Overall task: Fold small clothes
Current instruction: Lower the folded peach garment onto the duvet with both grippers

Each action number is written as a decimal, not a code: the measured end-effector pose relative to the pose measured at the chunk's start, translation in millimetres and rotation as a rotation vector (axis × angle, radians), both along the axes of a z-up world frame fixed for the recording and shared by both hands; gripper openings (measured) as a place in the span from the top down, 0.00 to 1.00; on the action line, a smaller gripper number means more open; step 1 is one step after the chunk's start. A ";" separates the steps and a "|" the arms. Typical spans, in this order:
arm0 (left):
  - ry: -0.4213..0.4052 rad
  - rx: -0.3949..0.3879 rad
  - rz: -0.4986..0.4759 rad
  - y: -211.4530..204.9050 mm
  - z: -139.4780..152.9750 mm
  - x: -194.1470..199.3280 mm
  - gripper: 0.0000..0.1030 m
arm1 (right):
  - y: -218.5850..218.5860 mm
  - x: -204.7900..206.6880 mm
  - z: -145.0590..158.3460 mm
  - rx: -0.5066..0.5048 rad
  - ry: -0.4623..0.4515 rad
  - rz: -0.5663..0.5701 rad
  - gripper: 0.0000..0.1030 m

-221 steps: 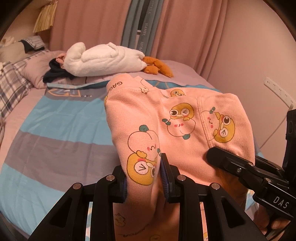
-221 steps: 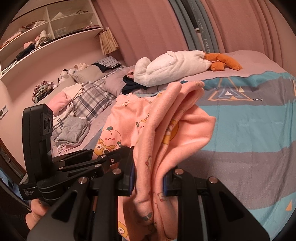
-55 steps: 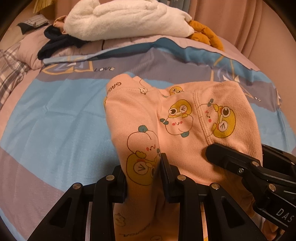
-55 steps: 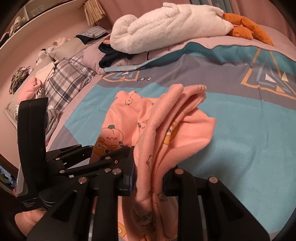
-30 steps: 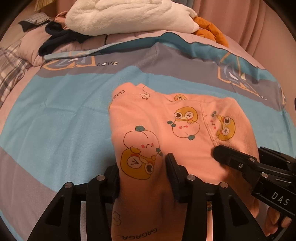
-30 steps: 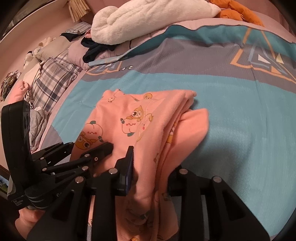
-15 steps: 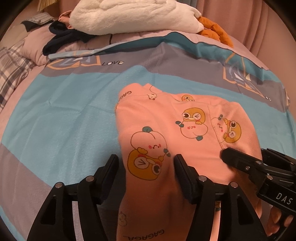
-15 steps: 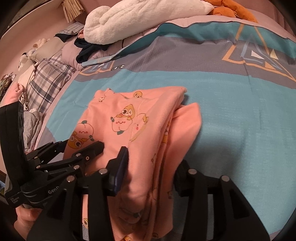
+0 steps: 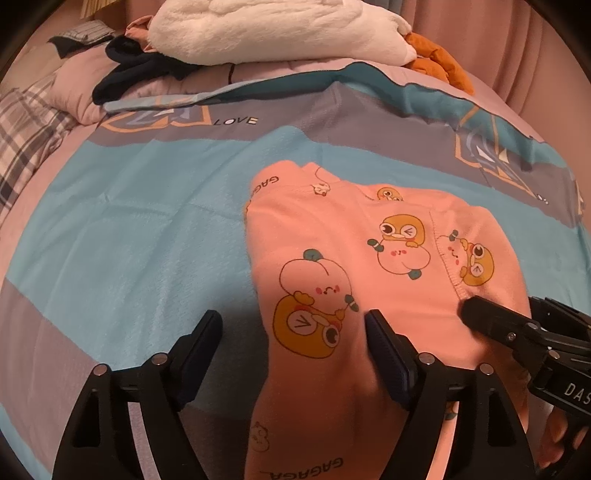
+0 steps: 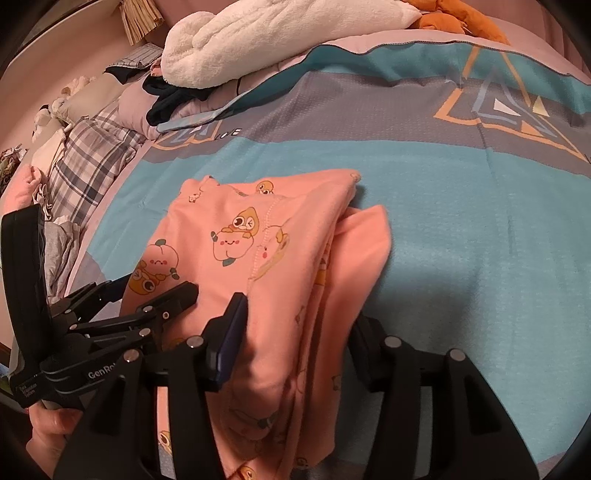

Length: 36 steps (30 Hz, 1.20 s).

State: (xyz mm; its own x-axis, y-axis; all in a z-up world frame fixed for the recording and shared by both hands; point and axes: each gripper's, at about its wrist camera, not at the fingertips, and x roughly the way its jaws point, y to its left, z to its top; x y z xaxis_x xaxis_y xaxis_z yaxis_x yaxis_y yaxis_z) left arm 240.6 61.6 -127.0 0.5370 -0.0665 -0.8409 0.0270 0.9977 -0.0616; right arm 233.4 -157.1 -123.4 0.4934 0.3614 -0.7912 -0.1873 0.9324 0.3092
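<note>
The big bed (image 9: 122,236) with its blue and grey cover fills both views, far out past the fingers; a fluffy white blanket (image 9: 266,29) and a dark piece of clothing (image 9: 136,70) lie at the far end of it, well away from the fingers.

The little pink clothes (image 9: 369,266) with cartoon ducks lie on the bed right in front of the fingers; they look folded over already, with layers stacked one on another, and you can see those layers best at the edge in the right view (image 10: 295,258); one pink flap sticks out past that edge; so I think this fold is laid down and the letting go is happening now; what may be left is to tidy that flap, maybe fold once more, and then do other clothes.

The long way of the bundle runs from the fingers straight out toward the far end of the bed; the end with the printed letters points away from the fingers.

The left gripper (image 9: 291,332) has its fingers spread wide and opening; the cloth runs between them but is not pinched; the right gripper (image 10: 295,321) has its fingers spread and opening too, with the stacked edge between them, loose.
</note>
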 end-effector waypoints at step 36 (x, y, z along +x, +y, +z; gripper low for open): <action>0.007 -0.001 0.009 1.9 -2.0 -0.5 0.18 | 5.4 -10.0 8.6 -0.179 -0.085 -0.018 0.37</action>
State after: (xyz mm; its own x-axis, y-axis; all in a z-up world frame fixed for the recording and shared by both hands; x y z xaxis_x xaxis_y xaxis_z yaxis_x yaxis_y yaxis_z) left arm 240.0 63.5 -129.0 0.5314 -0.0622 -0.8448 0.0178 0.9979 -0.0623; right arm 223.4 -151.7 -114.8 0.5659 0.2096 -0.7974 -0.1887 0.9744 0.1222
